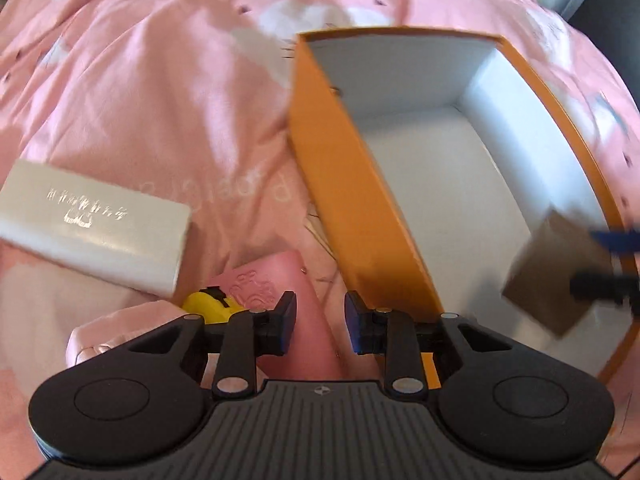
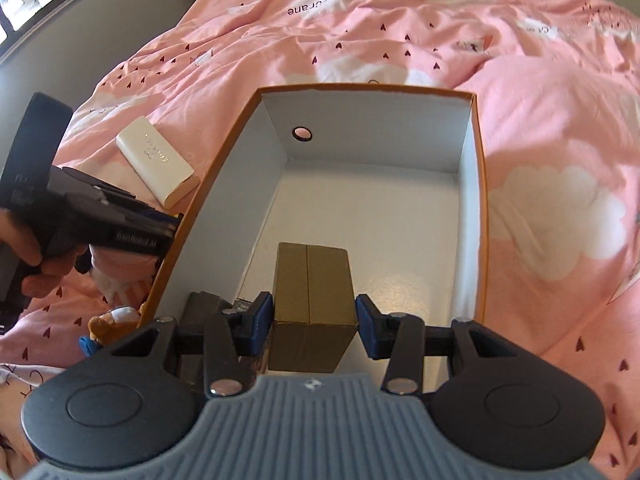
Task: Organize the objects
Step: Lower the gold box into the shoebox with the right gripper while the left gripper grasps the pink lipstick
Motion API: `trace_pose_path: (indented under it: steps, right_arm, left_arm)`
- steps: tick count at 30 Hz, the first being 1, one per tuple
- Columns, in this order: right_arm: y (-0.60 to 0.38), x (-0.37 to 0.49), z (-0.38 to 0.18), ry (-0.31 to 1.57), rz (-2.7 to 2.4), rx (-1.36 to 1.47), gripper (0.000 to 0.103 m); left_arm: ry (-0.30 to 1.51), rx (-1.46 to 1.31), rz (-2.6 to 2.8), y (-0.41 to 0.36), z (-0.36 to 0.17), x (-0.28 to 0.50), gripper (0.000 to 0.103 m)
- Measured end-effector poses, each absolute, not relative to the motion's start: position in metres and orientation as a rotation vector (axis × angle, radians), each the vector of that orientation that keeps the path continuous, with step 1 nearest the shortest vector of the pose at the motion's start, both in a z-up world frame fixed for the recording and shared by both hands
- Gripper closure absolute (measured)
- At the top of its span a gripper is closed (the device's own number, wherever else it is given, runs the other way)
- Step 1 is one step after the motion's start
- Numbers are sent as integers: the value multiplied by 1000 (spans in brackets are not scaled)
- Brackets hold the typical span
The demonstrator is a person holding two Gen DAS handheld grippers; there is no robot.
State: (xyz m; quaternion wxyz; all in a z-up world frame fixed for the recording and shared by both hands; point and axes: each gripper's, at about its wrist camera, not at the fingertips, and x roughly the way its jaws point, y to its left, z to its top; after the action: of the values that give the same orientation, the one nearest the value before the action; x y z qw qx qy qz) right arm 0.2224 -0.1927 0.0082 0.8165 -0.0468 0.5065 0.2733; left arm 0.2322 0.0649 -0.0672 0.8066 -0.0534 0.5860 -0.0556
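Observation:
An orange box with a white inside lies open on the pink bed; it also shows in the right wrist view. My right gripper is shut on a small gold-brown box and holds it inside the orange box near its front wall. The gold-brown box also shows in the left wrist view. My left gripper is open and empty, just left of the orange box, above a pink flat case and a yellow object. A white case lies further left; it also shows in the right wrist view.
A pink duvet with hearts and clouds covers the bed. A small plush toy lies by the orange box's near left corner. A dark object sits inside the box's near left corner. A grey wall is at far left.

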Motion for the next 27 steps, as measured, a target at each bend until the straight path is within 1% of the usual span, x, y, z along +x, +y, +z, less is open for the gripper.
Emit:
trace_pose_path:
  steps: [2,5,7,8,13,17,19,21,23,27]
  right_arm:
    - [-194,227,5,1087,590,-77,56]
    - [-197,231,1,1094,597,-40,56]
    - [-199,232,-1,1098,591,-32,56]
    - [-200,231,-3,1098,588,-27,56]
    - [-201,228,-14,1123,581,-10,56]
    - [-203,229,-19,1147,559,-13,56]
    - [-208,231,-22,1174,540,11,56]
    - [-213,235,-23,1202,532,54,56]
    - [-214,236,-23,1212,533,64,56]
    - [-208,232,-26,1221,533,33,56]
  left_arm:
    - [1260,-183,-49,80,-76,235,54]
    - [1274,-351,-76,101,-91,234,53]
    - [1249,-362,-49,105,-97,233,52]
    - [1244,-319,-34,103,-100,232,50]
    - [1244,-89,-43,83,-108,219,50]
    - [1236,-59,-15,80,-112,214,50]
    - [1219,14,-11,73,-115,208,50]
    - [1192,121,-36,66,-119,201,48]
    - [1170,198,-47,62,-121,195,43]
    - [1154,281,-50,55,-128,189,43]
